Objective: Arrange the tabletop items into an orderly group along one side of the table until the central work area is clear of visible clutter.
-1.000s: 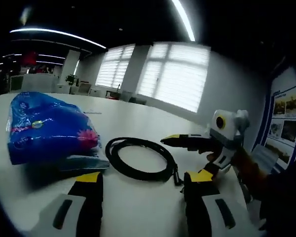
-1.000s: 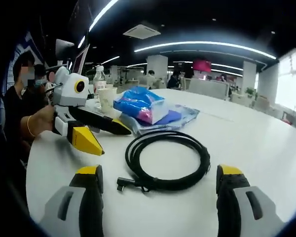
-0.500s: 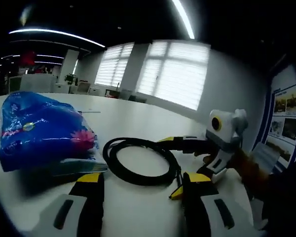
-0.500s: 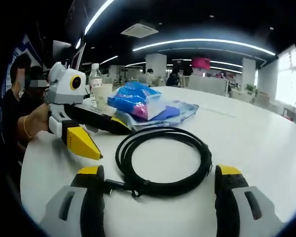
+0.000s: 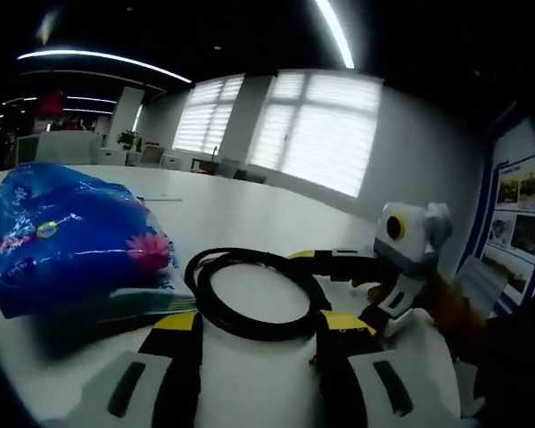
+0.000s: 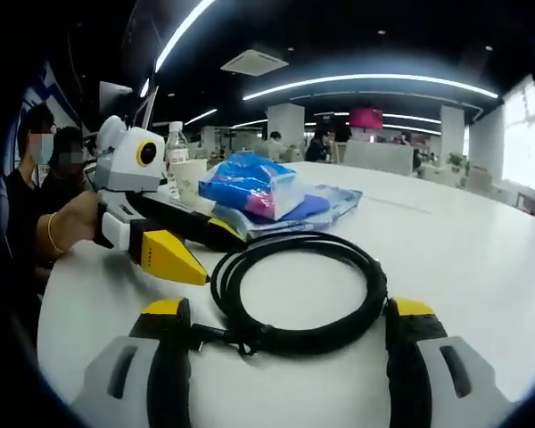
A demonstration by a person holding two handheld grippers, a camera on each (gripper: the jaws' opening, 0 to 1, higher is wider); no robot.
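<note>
A coiled black cable (image 5: 252, 294) (image 6: 296, 294) lies on the white table (image 5: 250, 209) (image 6: 446, 241). My left gripper (image 5: 263, 323) is open, its yellow-tipped jaws standing on either side of the coil's near arc. In the right gripper view the left gripper (image 6: 221, 259) reaches in from the left, at the coil's left edge. My right gripper (image 6: 288, 309) is open wide and straddles the coil's near side, with the cable's plug (image 6: 205, 337) by its left jaw. In the left gripper view the right gripper (image 5: 308, 299) comes in from the right. A blue plastic package (image 5: 71, 236) (image 6: 250, 183) lies beside the cable.
A flat clear-blue bag (image 6: 325, 207) lies under the package. A water bottle (image 6: 176, 143) and a paper cup (image 6: 190, 176) stand behind the left gripper. People (image 6: 49, 178) sit at the table's left edge. Windows (image 5: 321, 134) lie beyond the far rim.
My left gripper's jaws have drawn closer together around the coil's near arc. Both grippers have edged in towards the cable, which has stayed in place.
</note>
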